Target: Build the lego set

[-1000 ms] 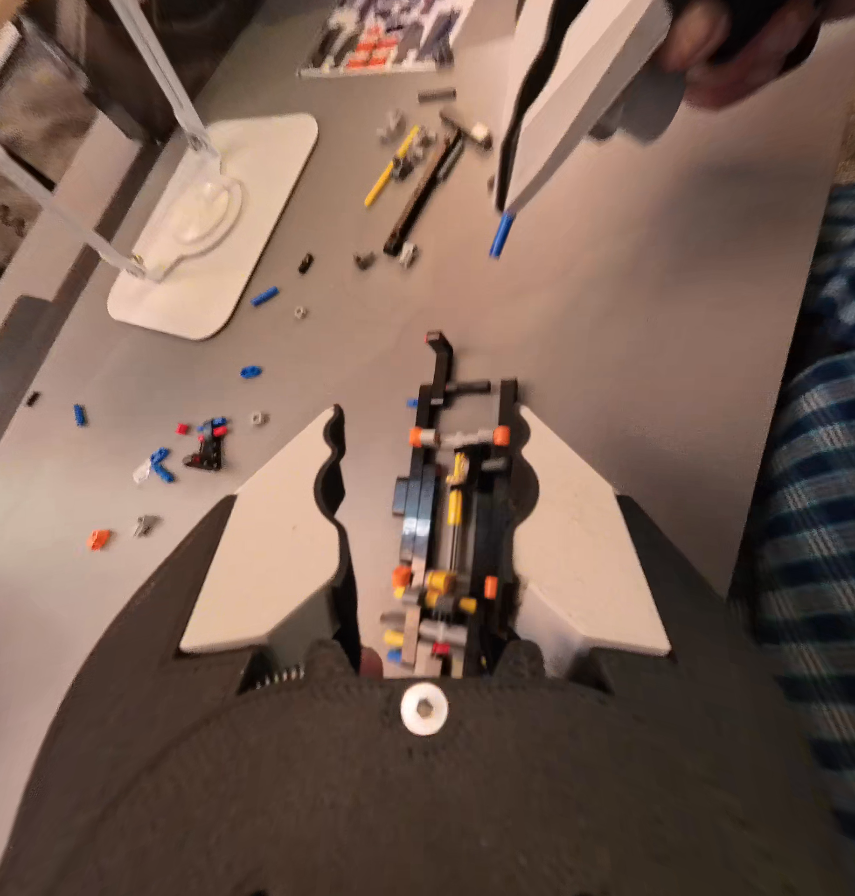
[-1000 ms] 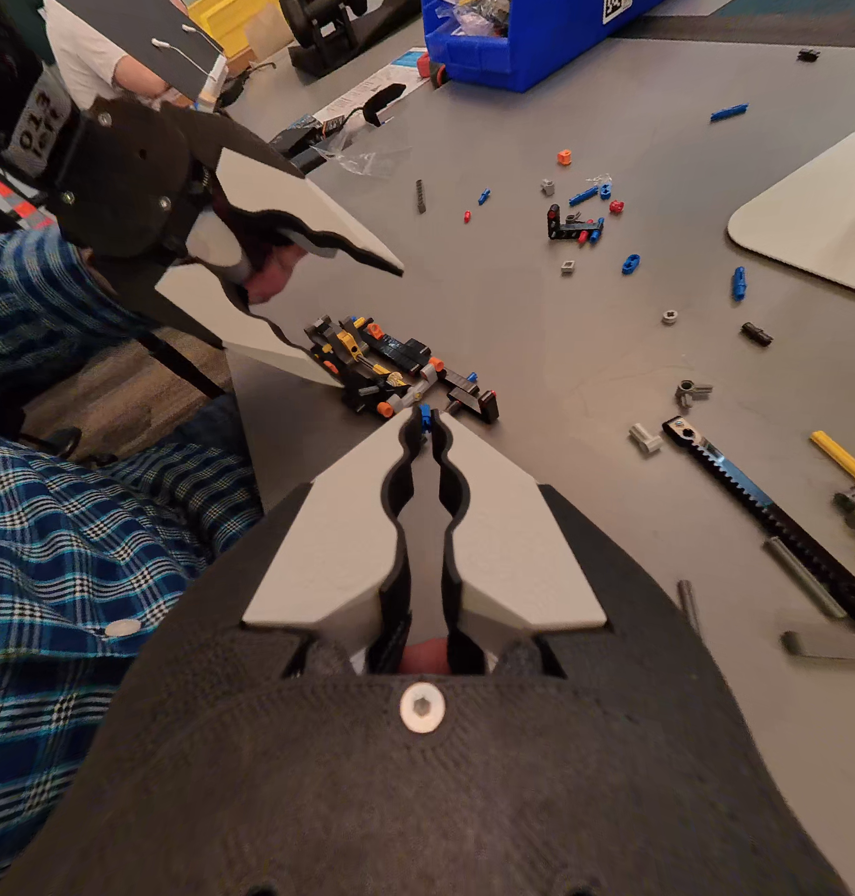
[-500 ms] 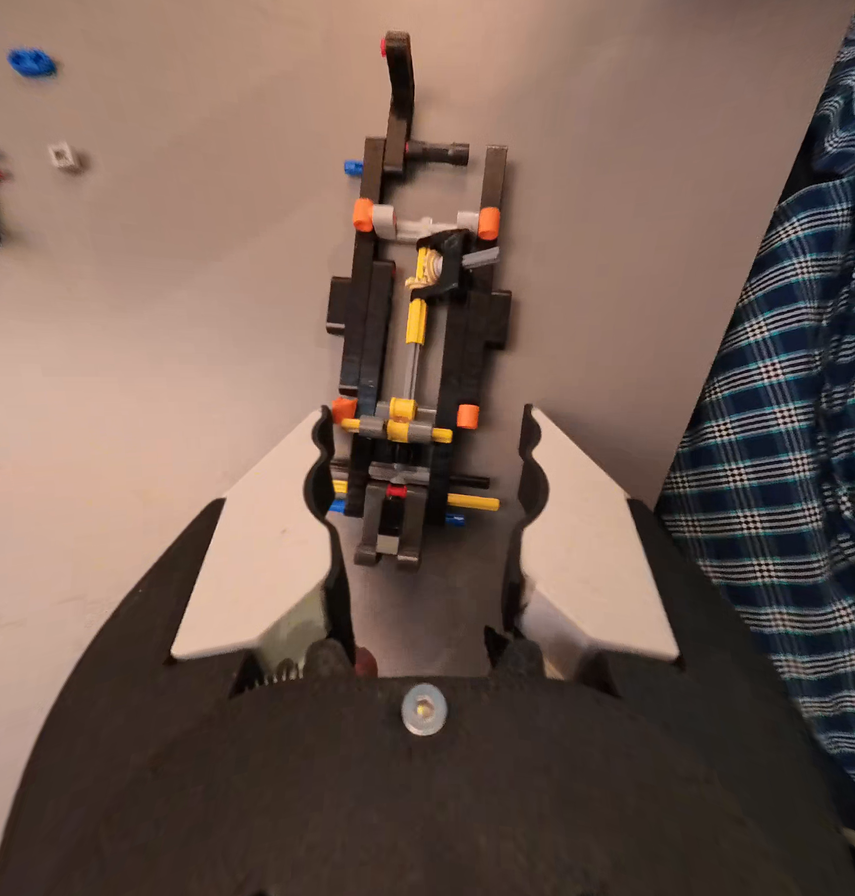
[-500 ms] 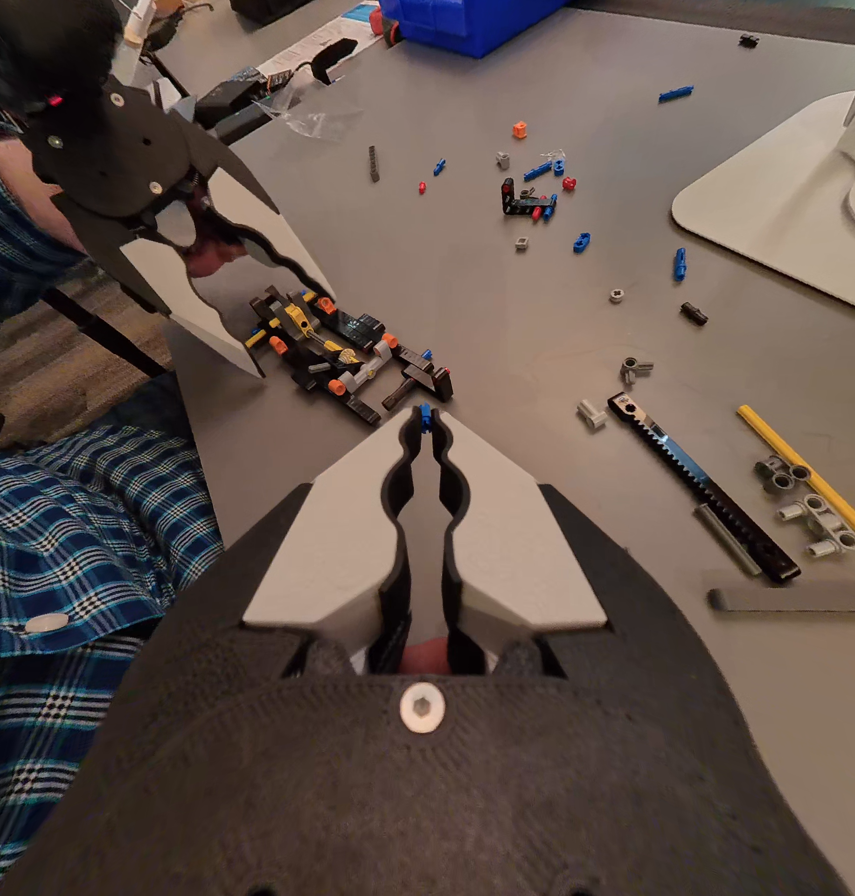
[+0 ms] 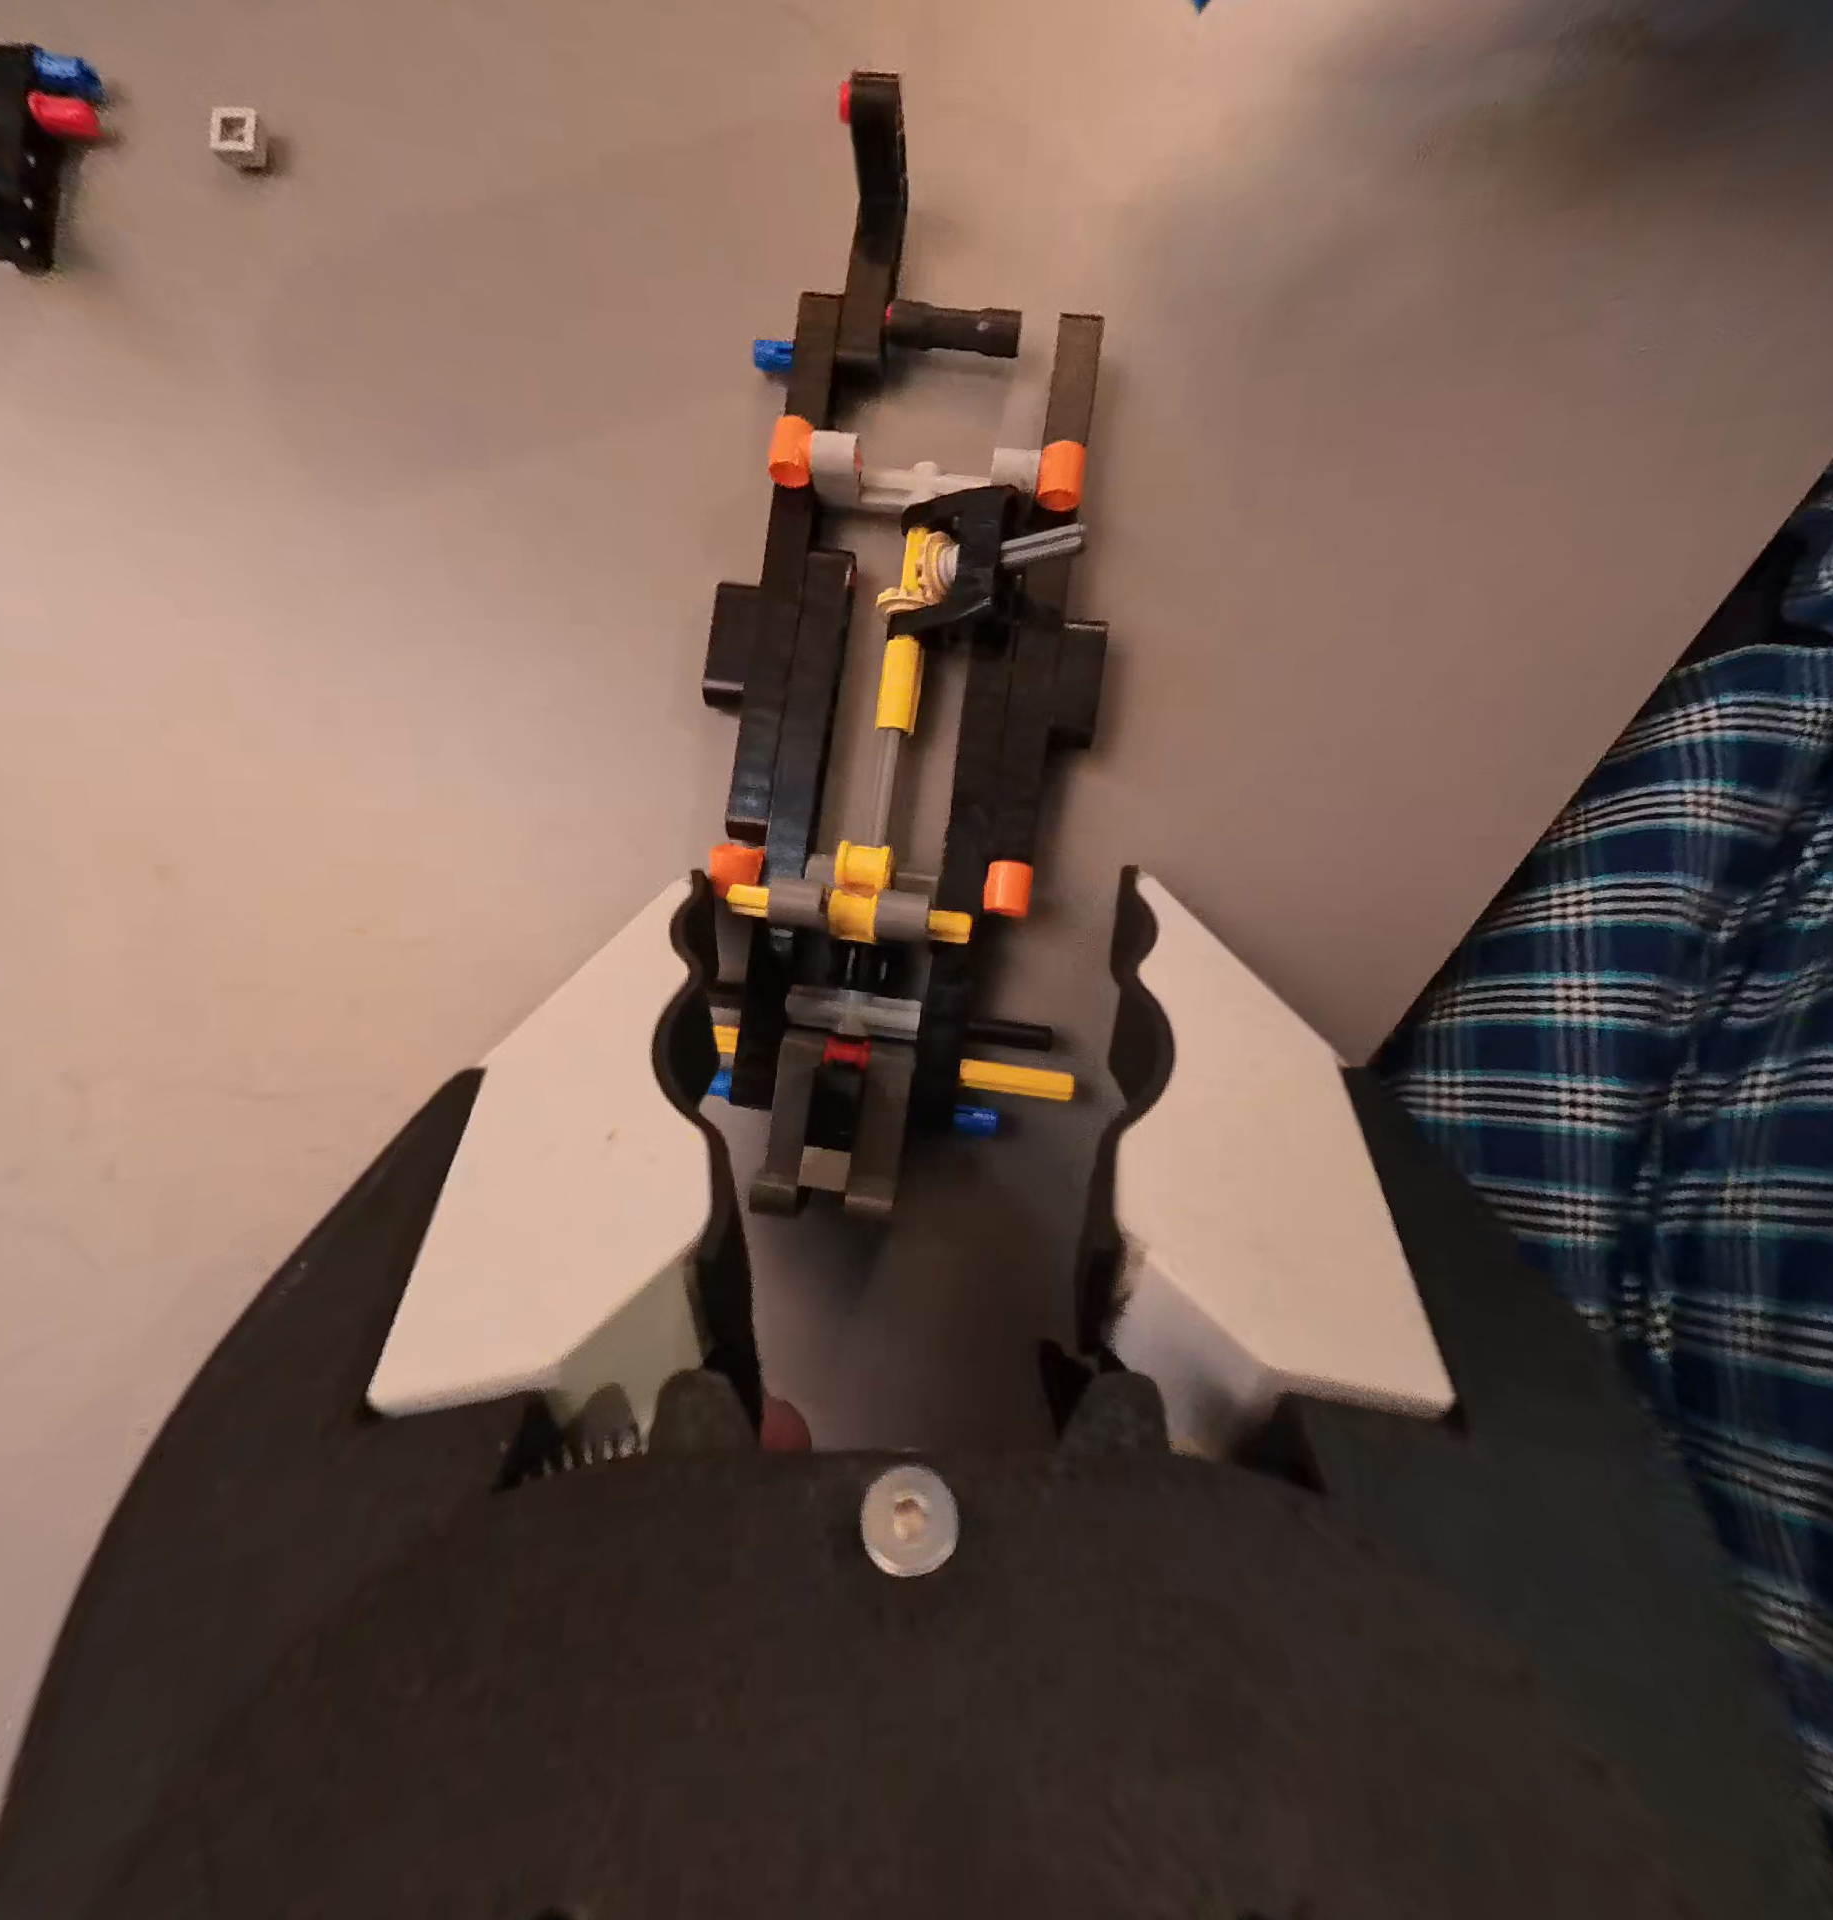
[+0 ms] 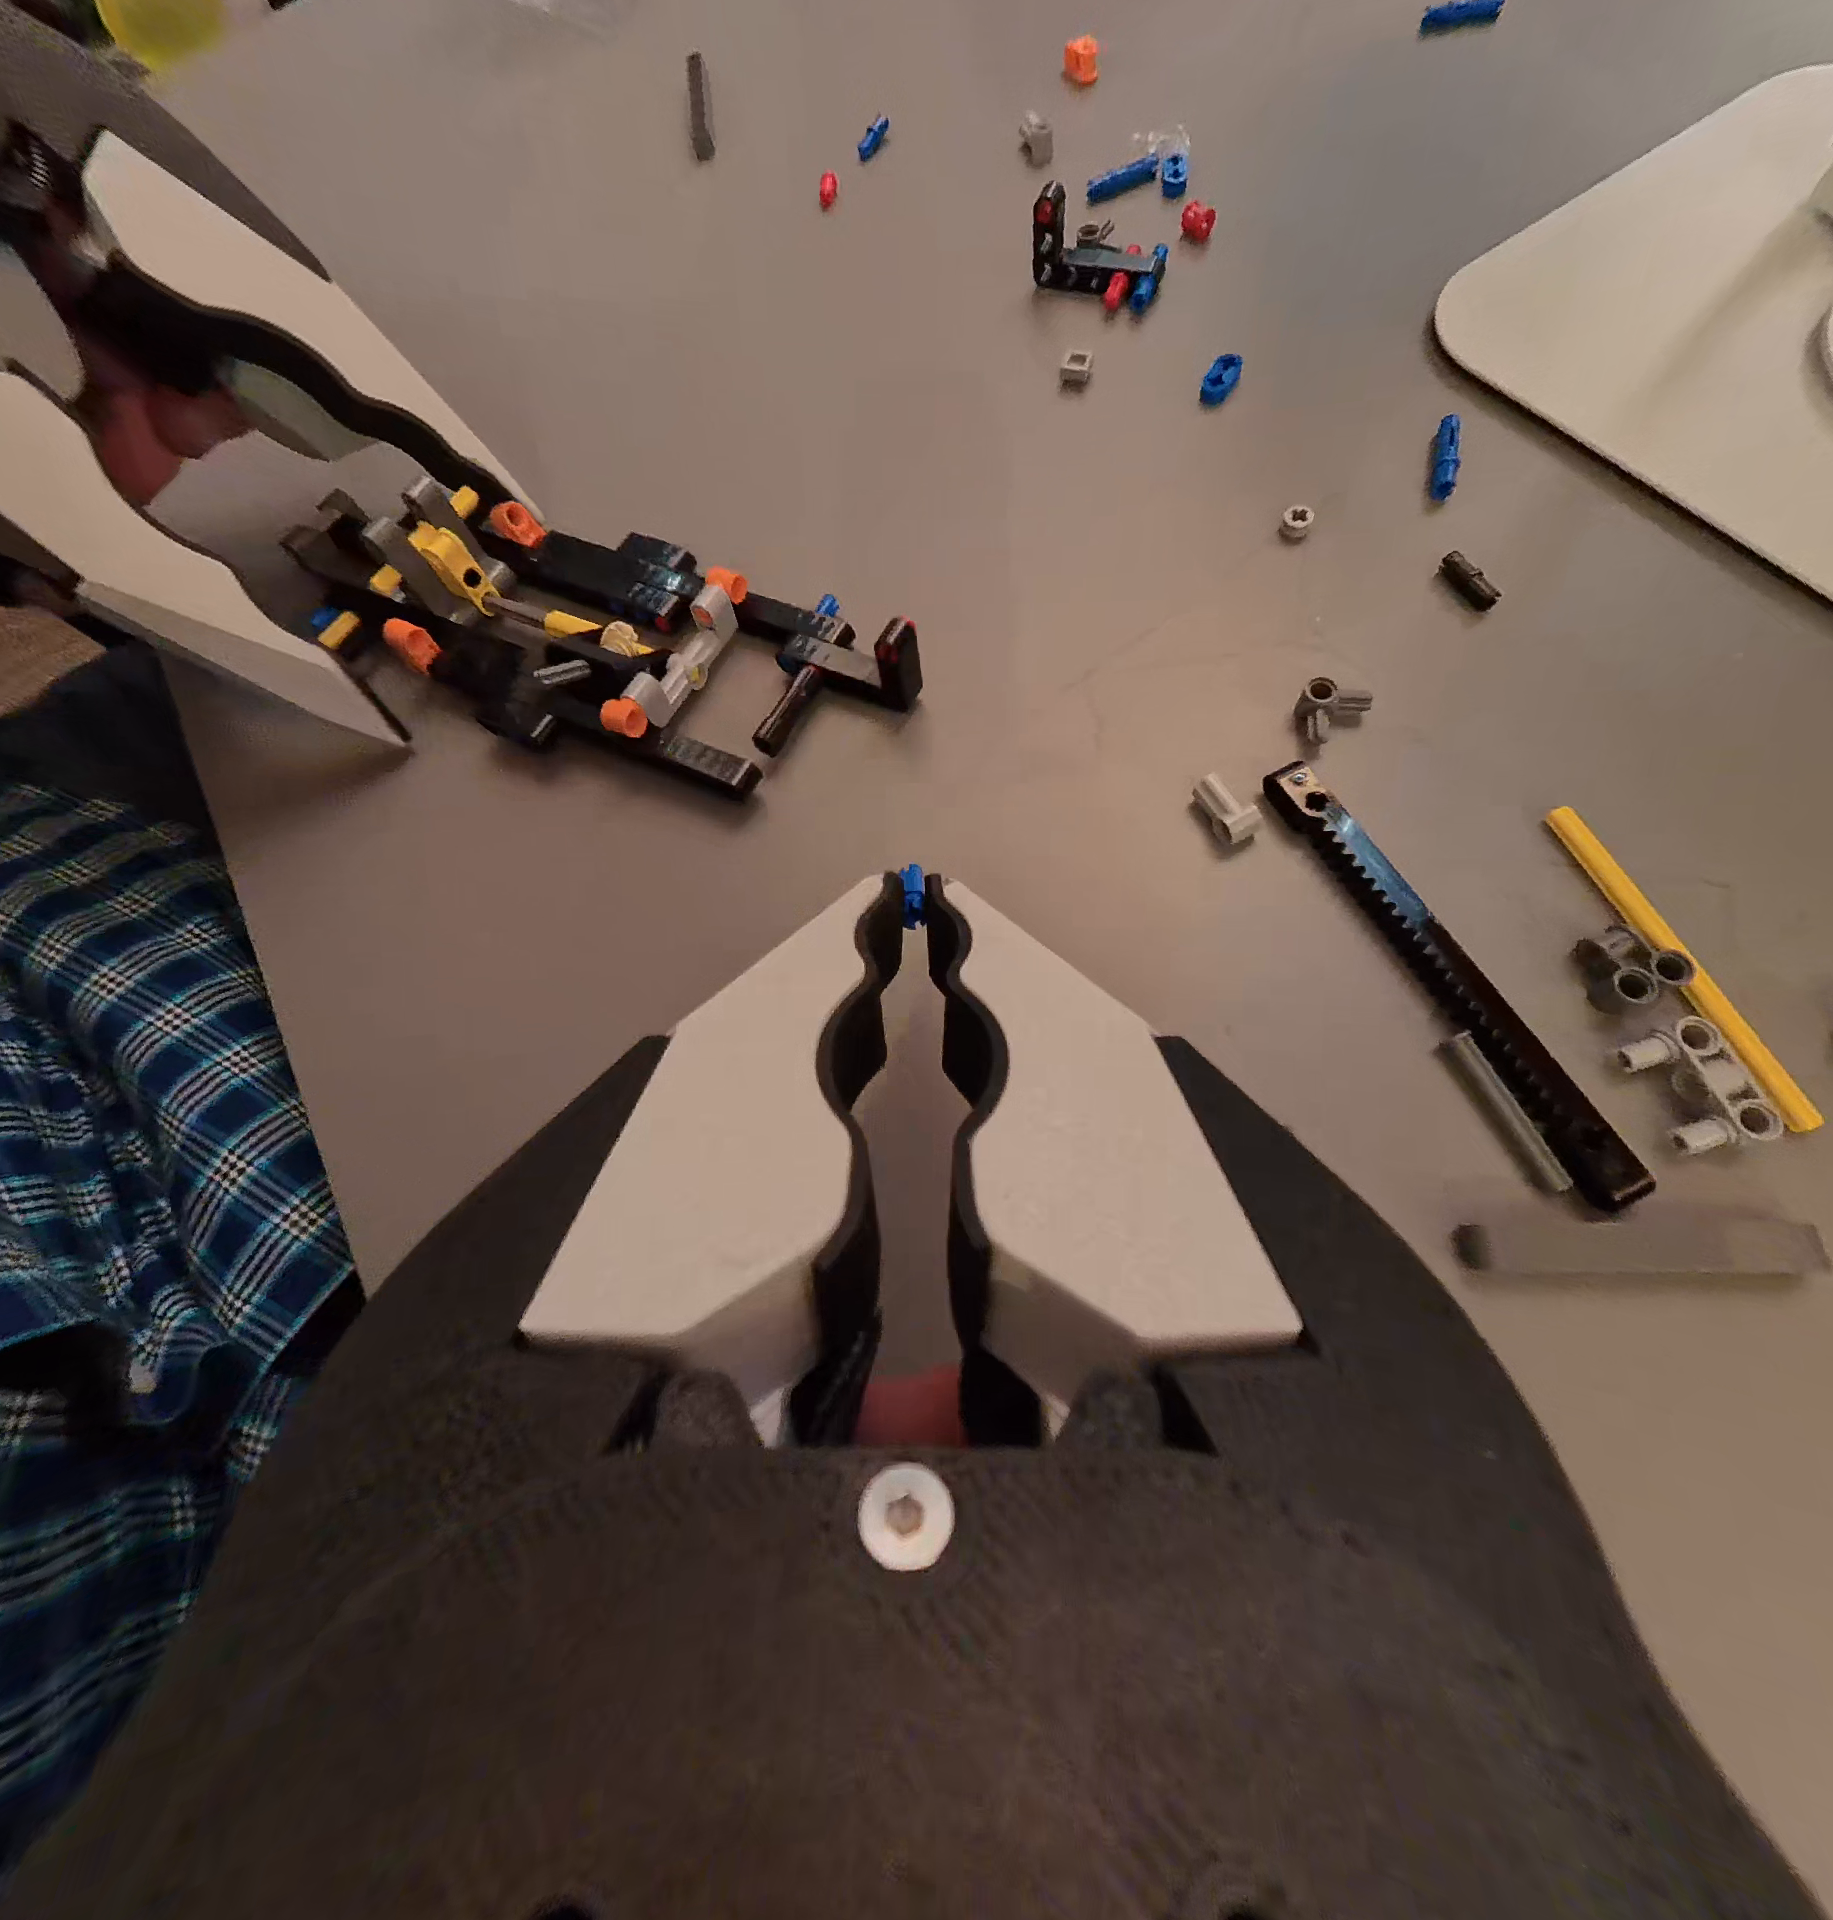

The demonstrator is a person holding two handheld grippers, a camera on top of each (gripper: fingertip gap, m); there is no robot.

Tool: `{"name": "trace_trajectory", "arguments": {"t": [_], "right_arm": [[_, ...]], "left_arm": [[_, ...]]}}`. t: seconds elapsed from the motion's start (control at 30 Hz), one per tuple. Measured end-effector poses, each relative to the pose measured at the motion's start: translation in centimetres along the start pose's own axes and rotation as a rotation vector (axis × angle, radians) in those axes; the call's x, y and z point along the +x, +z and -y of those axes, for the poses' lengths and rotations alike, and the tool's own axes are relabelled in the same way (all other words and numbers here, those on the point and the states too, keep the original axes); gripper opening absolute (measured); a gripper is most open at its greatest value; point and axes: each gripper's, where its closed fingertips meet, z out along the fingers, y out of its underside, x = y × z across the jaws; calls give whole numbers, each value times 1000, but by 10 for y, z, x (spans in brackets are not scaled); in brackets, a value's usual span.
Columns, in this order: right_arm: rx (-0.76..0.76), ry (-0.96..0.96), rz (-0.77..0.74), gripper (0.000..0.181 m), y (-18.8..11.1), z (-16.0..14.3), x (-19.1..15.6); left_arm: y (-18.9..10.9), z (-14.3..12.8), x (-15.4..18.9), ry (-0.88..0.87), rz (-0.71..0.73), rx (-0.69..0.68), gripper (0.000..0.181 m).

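While the left gripper (image 5: pixel 907 904) has its fingers apart, straddling the near end of the black lego chassis (image 5: pixel 891 727) lying flat on the grey desk (image 5: pixel 372 623), the right gripper (image 6: pixel 910 896) fingers are clamped on a small blue pin (image 6: pixel 910 891), held near the chassis, not touching it.

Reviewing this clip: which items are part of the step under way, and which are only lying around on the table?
In use:
- black chassis assembly, its near end between the open left tool
- blue pin, pinched in the right tool

Lying about:
- toothed black rack
- yellow axle
- small black L-shaped piece with red and blue pins
- white board
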Motion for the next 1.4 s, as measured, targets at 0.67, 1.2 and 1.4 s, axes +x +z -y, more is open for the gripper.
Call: {"name": "trace_trajectory", "arguments": {"t": [0.67,1.2,1.4], "right_arm": [[-161,-177,-156,15,14,-21,15],[-77,-153,-190,2,-15,-3,23],[-67,-152,-196,1,-17,-2,24]], "left_arm": [[-25,15,24,-99,-143,140,75],[-30,66,-70,41,142,279,52],[15,112,-142,180,287,247,32]]}}
